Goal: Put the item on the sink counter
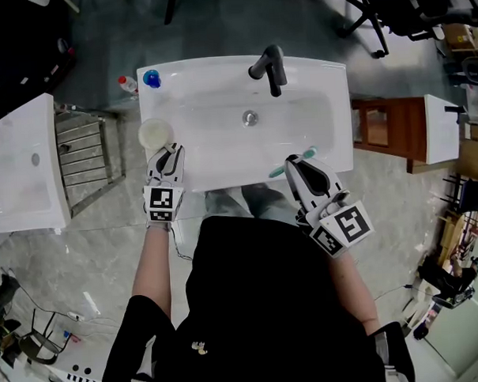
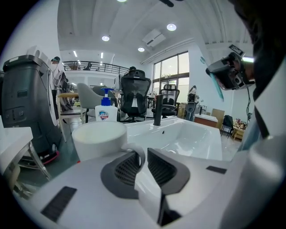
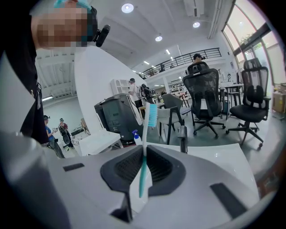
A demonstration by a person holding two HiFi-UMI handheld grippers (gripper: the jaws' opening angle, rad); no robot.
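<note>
1. Just ahead of the left tool, the cup stands on the worktop, left of the basin.
2. Its handle sits between narrow jaws, against the left pad and a sliver clear of the other.
3. Over the near rim, the right tool clamps a toothbrush, bristles pointing away.

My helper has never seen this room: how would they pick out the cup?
Start at the white sink with the black faucet. On its left rim stands a round, plain white cup with a handle; the bottle behind it is blue-capped.
</note>
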